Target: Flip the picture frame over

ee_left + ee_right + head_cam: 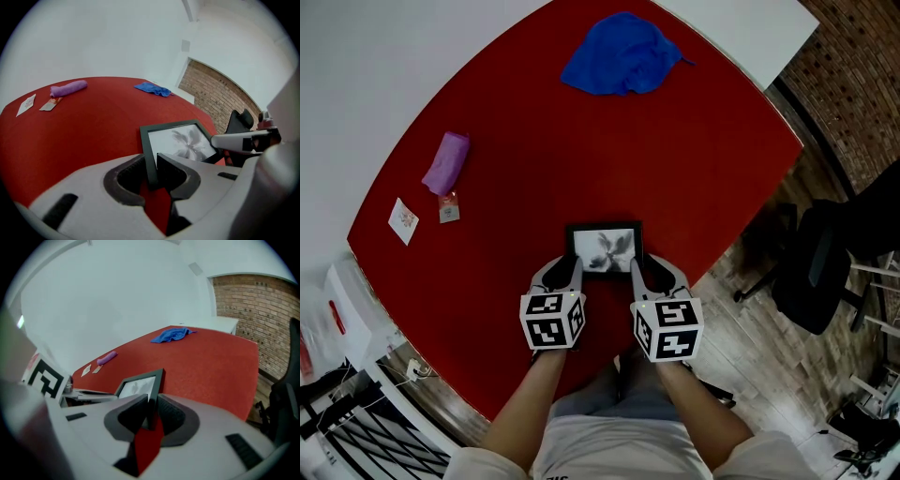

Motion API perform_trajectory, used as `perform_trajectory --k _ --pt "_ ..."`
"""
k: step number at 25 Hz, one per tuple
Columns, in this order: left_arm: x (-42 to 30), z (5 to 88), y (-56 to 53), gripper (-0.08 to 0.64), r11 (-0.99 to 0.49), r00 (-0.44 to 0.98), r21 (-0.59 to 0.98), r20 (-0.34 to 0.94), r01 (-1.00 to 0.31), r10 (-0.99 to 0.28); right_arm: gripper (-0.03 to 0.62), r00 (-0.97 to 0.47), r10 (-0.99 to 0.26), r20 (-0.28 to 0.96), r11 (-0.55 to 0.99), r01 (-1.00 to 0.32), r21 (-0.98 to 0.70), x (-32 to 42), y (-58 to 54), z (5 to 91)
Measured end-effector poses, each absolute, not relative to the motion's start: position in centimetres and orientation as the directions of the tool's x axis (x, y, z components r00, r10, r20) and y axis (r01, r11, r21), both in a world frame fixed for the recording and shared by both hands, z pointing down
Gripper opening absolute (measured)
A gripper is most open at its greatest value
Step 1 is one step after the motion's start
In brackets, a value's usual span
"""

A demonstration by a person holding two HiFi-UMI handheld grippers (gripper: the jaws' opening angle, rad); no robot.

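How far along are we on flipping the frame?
Done: both grippers have hold of the picture frame. The left gripper pinches its left edge and the right gripper its right edge. In hand: the grip only. The photo side faces up, just above or on the red table. Left: lift it, turn it face down, set it down and release.

Desk: What's the tally on the one red table [675, 169]?

Photographer: One picture frame [604, 249], one blue cloth [622, 54], one purple roll [446, 163], two small flat packets [403, 221] [448, 207].

Desk: And off it?

Photographer: Two grippers, the left gripper [572, 270] and the right gripper [636, 272], on one person's two bare forearms [525, 403]; one black office chair [811, 272].
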State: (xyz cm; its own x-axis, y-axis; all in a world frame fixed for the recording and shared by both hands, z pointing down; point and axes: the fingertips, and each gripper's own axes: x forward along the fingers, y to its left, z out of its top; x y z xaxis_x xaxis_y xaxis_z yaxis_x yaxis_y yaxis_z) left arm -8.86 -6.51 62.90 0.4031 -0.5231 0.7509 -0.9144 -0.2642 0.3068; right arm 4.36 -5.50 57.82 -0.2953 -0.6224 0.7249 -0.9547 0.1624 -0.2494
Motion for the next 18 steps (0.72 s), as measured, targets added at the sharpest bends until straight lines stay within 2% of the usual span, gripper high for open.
perform_trajectory --k 18 --pt "-11.1 62.5 -6.3 0.066 -0.208 0.505 0.465 0.718 -0.86 -0.48 0.028 -0.444 -0.678 0.586 0.325 -0.896 -0.304 -2.5 -6.2 49.3"
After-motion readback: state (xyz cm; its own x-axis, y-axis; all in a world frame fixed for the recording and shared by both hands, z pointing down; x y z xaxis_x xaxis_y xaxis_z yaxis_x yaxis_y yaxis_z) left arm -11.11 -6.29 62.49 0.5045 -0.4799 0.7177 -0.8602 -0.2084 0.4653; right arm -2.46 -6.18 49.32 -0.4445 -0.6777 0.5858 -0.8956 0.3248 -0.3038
